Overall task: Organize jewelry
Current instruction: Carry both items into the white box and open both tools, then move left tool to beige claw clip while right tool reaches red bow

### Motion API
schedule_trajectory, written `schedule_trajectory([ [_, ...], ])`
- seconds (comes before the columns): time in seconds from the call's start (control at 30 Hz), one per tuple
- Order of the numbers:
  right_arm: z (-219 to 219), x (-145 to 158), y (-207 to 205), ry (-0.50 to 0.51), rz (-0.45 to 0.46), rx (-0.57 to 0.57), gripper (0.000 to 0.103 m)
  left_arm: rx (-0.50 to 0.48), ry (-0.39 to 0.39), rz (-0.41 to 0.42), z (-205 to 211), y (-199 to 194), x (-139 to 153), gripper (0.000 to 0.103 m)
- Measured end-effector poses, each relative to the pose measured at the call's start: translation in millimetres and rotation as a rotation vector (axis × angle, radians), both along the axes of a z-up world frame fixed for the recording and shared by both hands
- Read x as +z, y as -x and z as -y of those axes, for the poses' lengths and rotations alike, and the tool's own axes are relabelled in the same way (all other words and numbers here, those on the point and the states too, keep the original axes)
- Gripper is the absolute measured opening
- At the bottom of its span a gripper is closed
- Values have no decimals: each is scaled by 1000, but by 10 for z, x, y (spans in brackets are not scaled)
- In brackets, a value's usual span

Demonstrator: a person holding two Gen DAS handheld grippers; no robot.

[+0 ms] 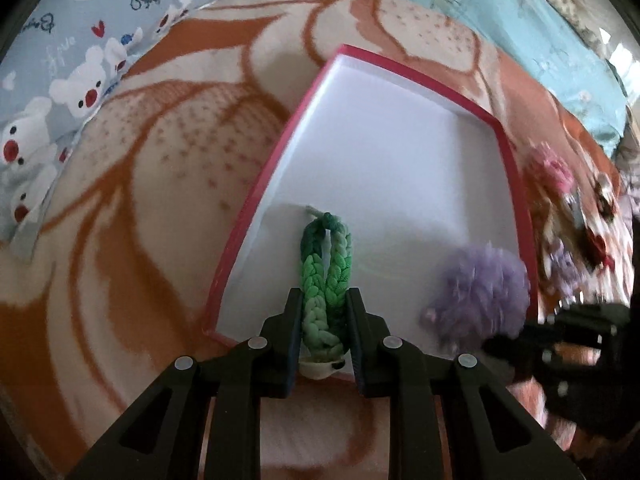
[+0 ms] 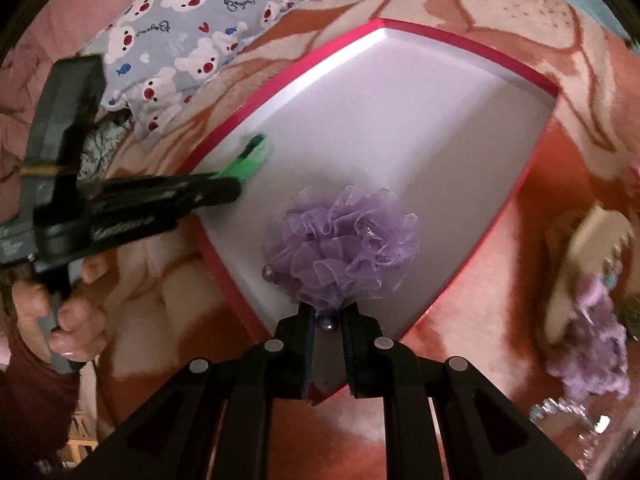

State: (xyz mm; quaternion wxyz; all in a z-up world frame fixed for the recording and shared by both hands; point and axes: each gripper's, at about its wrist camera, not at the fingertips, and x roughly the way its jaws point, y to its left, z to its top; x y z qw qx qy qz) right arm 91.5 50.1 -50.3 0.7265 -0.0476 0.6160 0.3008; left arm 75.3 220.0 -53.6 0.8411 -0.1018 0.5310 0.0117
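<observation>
Box: the red box (image 2: 256, 94) is lying open on the blanket (image 1: 140, 200), and its white floor is looking bare, with nothing lying loose in it yet.
Left gripper: the left gripper (image 1: 325, 322) is squeezing the green braid (image 1: 326, 272), its jaws nearly closed on it, and is holding it over the near left part of the box.
Right gripper: the right gripper (image 2: 329, 322) is pinching the purple puff (image 2: 340, 246) by its base, its jaws nearly closed, and is holding it over the near part of the box.
Done so far: two pieces are being brought to the box, but neither is let go yet.
Still waiting: a pile (image 2: 588, 292) of more pieces is sitting on the blanket to the right of the box; it is too blurry to count.
Guess: the job is looking like it is only starting.
</observation>
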Motion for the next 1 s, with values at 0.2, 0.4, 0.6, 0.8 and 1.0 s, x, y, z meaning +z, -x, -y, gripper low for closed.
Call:
schedule_trajectory([
  [0.2,48,16,31,-4,1,-7,18,13,-44,-1,117,44,27,23],
  [0.4,-31,116,91,-33,23,0,46,16,-42,-2,151,126,87,30],
  [0.6,113,296,191,-40,58,-33,48,23,-47,63,152,290,266,66],
  [0.8,411,519,326,-32,119,-101,52,15,-50,66,198,407,323,66],
  [1.0,751,622,409,-24,135,-179,52,-6,-44,75,338,451,421,66],
])
